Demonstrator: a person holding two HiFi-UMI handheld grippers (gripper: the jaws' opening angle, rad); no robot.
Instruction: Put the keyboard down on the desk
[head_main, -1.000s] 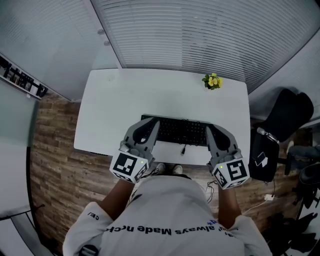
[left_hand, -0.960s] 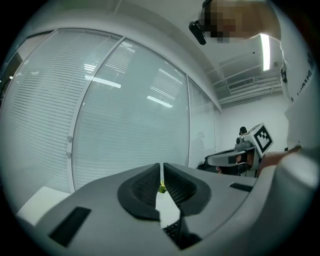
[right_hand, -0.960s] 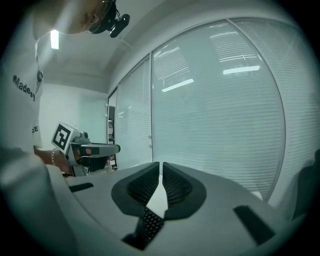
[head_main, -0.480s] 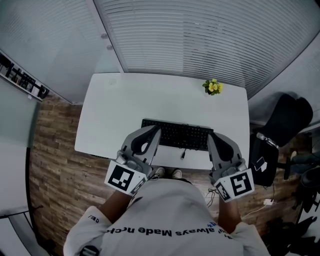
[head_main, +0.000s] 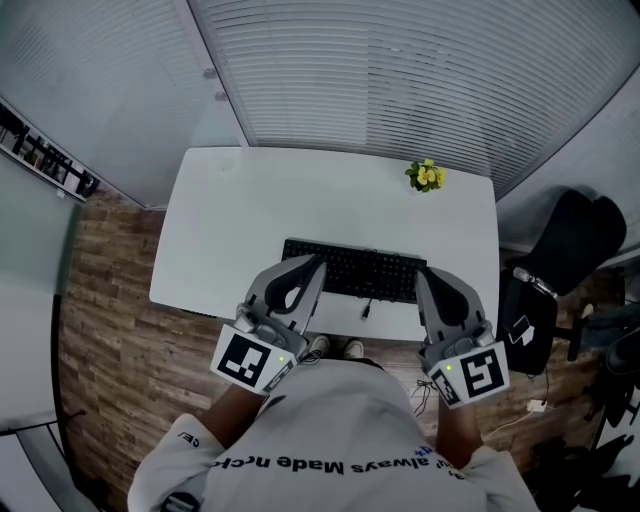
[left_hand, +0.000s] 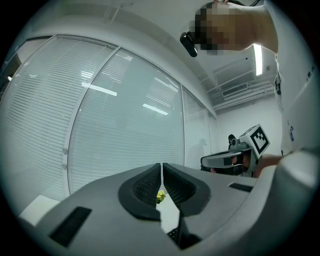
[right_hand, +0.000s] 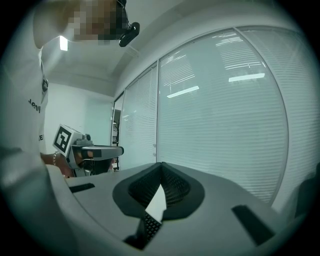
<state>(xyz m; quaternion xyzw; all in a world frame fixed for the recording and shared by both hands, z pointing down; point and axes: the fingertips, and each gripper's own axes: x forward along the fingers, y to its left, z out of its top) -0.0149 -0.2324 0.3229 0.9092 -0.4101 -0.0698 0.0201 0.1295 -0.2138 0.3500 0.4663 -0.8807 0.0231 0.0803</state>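
Black keyboard lies flat on the white desk, near the front edge and roughly centred, long side parallel to that edge. Its cable trails off the front side toward the person.

Left gripper: jaws fully together, nothing between them. In the head view its tip overlaps the keyboard's left end. From that view I cannot tell whether it touches. In the left gripper view the closed jaw tips point out over the desk. A bit of the keyboard shows low down through the gap under the jaws, so it sits below the gripper, not in it.

Right gripper: jaws also closed, empty. Its tip overlaps the keyboard's right end in the head view. In the right gripper view the tips meet, with bare desk and a corner of the keyboard visible beneath them.

Each gripper view shows the other gripper off to the side at a similar height. The grippers sit one at each end of the keyboard.

Small pot of yellow flowers at the far right corner of the desk, well apart from the keyboard. Black office chair right of the desk. Blinds behind, wood floor on the left.
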